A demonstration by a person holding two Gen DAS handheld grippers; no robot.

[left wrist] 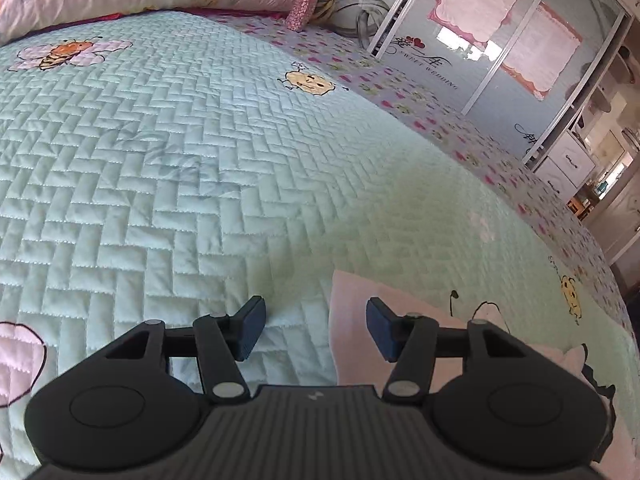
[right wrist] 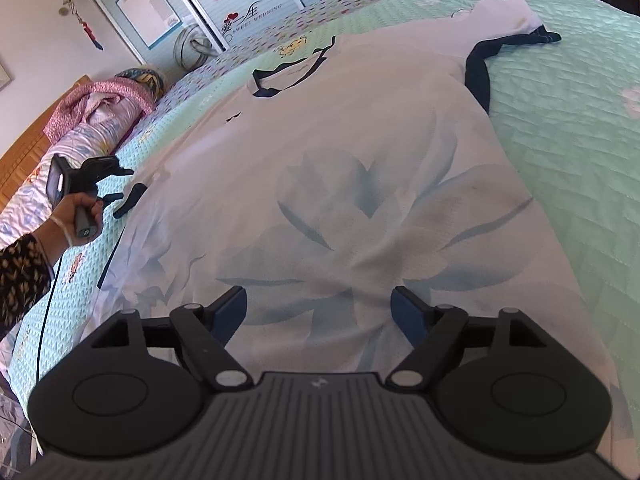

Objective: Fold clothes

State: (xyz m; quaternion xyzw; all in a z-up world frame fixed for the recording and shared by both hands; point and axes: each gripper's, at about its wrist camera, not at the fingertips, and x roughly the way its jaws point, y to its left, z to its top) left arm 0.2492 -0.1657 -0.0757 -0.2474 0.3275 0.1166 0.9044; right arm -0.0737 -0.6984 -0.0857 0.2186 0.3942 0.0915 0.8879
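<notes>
Clearly, the white short-sleeved shirt with dark navy trim and a pale blue flower print (right wrist: pixel 360 168) lay spread flat on the mint-green quilted bedspread (left wrist: pixel 160 168), its navy-edged neck opening towards the far side of the bed and one sleeve stretched out to the far right. In the right wrist view the right gripper (right wrist: pixel 320 312) hung over the near hem of the shirt, its black jaws standing wide apart with only the flat cloth under them and nothing pinched between the blue pads. At the left edge of the shirt, a hand (right wrist: pixel 78 216) in a dark patterned sleeve held the left gripper (right wrist: pixel 120 184) just beside the shirt's other navy-trimmed sleeve. In the left wrist view that gripper's (left wrist: pixel 316 328) jaws were parted, with nothing between the pads; a corner of the white shirt (left wrist: pixel 360 320) lay under the right-hand finger, while the left-hand finger was over bare quilt. A rolled pink and floral duvet (right wrist: pixel 100 112) lay along the wooden headboard (right wrist: pixel 24 148), well apart from the shirt. Mirrored wardrobe doors with pink paper decorations (left wrist: pixel 500 40) stood beyond the bed.
</notes>
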